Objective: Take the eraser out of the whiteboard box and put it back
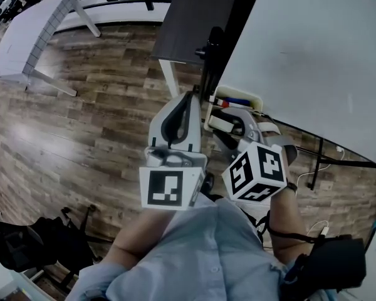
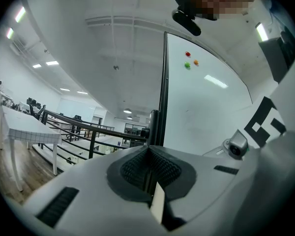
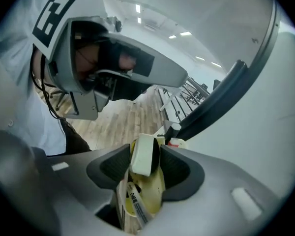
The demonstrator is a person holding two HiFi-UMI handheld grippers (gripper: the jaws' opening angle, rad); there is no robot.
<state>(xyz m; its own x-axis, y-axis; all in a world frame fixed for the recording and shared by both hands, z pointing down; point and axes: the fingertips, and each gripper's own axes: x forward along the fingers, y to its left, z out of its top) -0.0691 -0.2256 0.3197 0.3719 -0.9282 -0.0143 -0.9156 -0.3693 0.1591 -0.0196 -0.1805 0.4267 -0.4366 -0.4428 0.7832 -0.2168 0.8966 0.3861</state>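
The white eraser [image 3: 143, 154], dark felt on one side, stands upright between the pads of my right gripper [image 3: 147, 167], over the cream whiteboard box [image 3: 157, 193], which holds markers. The pads flank the eraser without clearly pressing on it, so the gripper is open. From the head view, the right gripper [image 1: 229, 124] reaches down into the box [image 1: 255, 99] at the whiteboard's lower edge, where the eraser [image 1: 223, 123] shows as a pale block. My left gripper [image 1: 190, 99] is held just left of the box, shut and empty. Its closed pads [image 2: 148, 173] point level past the board's frame.
The whiteboard [image 1: 313, 49] fills the right side, with its black frame post [image 2: 163, 97]. A dark tabletop [image 1: 194, 17] stands behind the box. A white table [image 1: 37, 30] stands on the wooden floor at far left. A black bag [image 1: 37, 243] lies at bottom left, and cables [image 1: 316, 168] trail under the board.
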